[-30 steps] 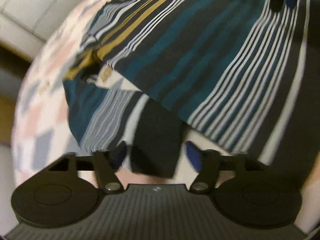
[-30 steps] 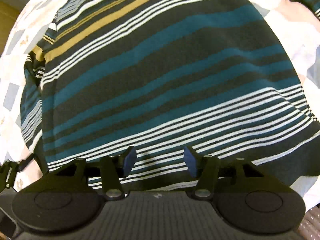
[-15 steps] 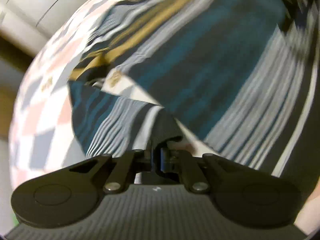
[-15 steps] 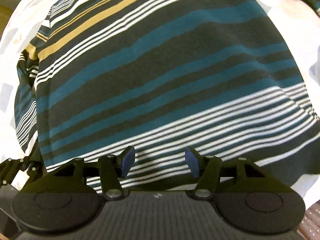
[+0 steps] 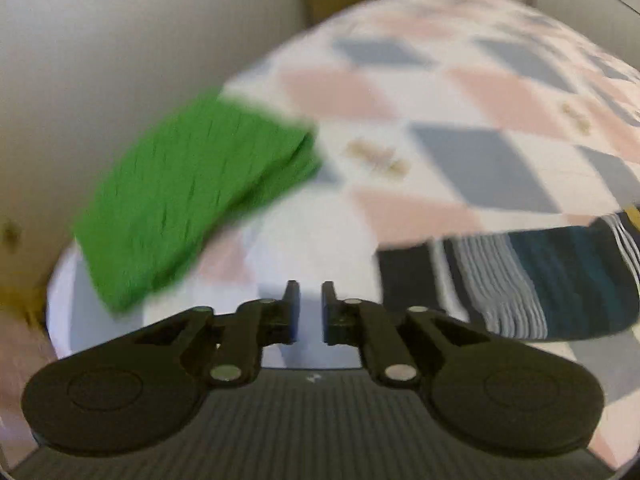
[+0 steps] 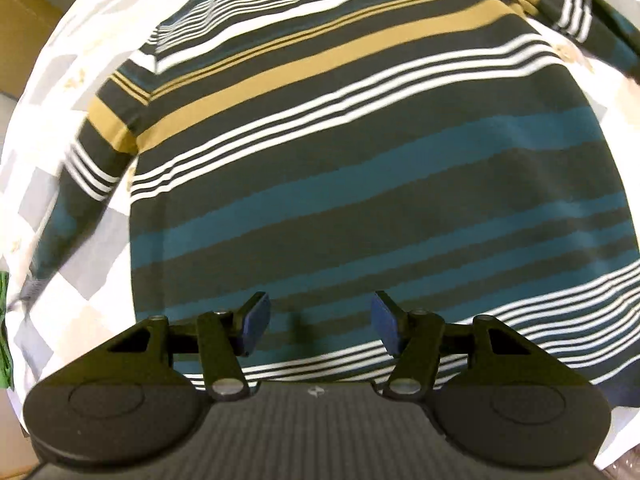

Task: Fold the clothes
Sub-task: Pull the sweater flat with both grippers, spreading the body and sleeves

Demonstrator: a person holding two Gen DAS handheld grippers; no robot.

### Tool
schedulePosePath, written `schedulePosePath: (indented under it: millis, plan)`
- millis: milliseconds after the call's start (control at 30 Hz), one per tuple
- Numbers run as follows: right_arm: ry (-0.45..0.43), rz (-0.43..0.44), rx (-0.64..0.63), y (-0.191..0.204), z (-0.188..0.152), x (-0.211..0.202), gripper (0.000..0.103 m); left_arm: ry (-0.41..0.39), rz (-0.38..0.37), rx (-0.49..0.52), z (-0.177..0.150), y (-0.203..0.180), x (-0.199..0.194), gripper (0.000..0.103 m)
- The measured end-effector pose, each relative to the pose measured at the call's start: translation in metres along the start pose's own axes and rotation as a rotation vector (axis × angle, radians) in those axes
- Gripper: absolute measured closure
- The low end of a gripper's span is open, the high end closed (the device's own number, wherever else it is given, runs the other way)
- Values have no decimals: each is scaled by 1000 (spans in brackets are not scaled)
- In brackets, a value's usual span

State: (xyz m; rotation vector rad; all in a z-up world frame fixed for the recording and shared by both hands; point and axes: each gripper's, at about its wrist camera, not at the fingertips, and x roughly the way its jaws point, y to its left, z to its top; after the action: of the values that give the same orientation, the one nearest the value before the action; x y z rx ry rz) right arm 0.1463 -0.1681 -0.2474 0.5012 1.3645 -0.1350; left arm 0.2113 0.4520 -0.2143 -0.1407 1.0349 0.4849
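A striped sweater (image 6: 360, 168) in dark, teal, white and mustard bands lies flat on the checked bedspread (image 6: 80, 264), collar at the far end. Its left sleeve (image 6: 80, 172) lies stretched out beside the body. My right gripper (image 6: 318, 322) is open and empty, hovering over the sweater's hem. My left gripper (image 5: 307, 308) has its jaws a narrow gap apart with nothing between them, above bare bedspread (image 5: 460, 120). The sleeve cuff (image 5: 520, 284) lies to its right.
A folded green garment (image 5: 192, 200) lies at the bed's left corner, close to the wall (image 5: 100, 40); its edge shows in the right wrist view (image 6: 3, 320). The other sleeve (image 6: 580, 20) stretches off at the far right.
My left gripper closed on the left sleeve, pulled it outward to the left, then let go. The sleeve now lies spread out. My right gripper backed off slightly, staying open.
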Motion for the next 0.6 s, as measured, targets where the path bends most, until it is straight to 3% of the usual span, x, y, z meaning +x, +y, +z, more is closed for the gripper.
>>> schedulePosePath:
  millis: [100, 167, 233, 300, 400, 467, 533, 600]
  plan:
    - [4, -6, -11, 7, 2, 3, 45, 29, -157, -25, -11, -15, 6, 95]
    - [9, -13, -7, 5, -1, 6, 45, 35, -238, -23, -15, -37, 10, 75]
    - [12, -17, -6, 3, -3, 8, 45, 43, -294, -58, -20, -50, 19, 68]
    - [15, -21, -4, 0, -6, 10, 45, 75, -274, -128, -24, -53, 35, 67]
    - [20, -28, -2, -4, -10, 12, 45, 145, -165, -136, -37, -56, 55, 71]
    - [12, -33, -1, -15, -13, 8, 45, 158, -139, -107, -46, -57, 46, 82]
    - [-3, -40, 5, -29, -16, 0, 45, 128, -178, -20, -58, -72, 13, 82]
    - [-63, -41, 33, -53, -18, -17, 45, 107, -282, 76, -73, -100, -24, 82]
